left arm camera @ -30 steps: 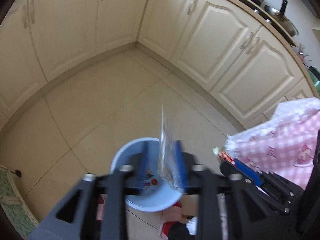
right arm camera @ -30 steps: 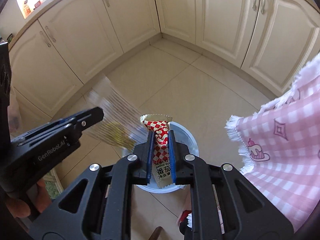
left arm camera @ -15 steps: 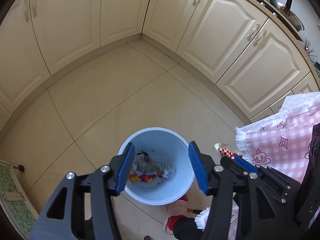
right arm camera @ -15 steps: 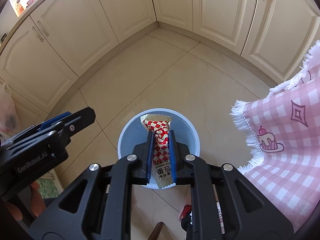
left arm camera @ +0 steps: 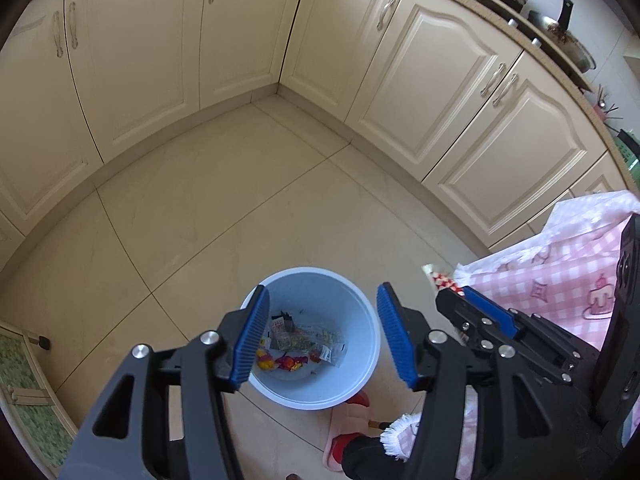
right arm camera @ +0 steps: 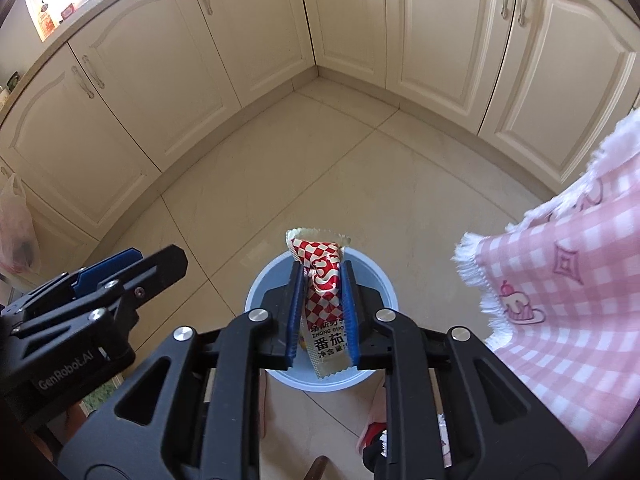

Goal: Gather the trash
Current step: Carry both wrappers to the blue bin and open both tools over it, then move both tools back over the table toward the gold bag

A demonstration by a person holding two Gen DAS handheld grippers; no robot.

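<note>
Nearest in the right wrist view, the right hand-held gripper [right arm camera: 320, 312] is clamped on a red-and-white checkered snack wrapper [right arm camera: 322, 292]; its blue pads cover both side edges, and the printed lower end is only partly readable. The wrapper hangs directly above the pale blue trash bin [right arm camera: 256, 292], most of whose inside is hidden there behind the fingers. In the left wrist view, the left hand-held gripper [left arm camera: 320, 340] has its jaws spread wide apart with nothing between them, framing the bin [left arm camera: 360, 308], where small wrappers [left arm camera: 300, 344] lie jumbled at the bottom, too small to tell apart. A pink checked tablecloth [right arm camera: 580, 280] is cut off at the right edge. Beyond lie the tiled floor [left arm camera: 240, 208] and cream cabinets [left arm camera: 432, 80].
</note>
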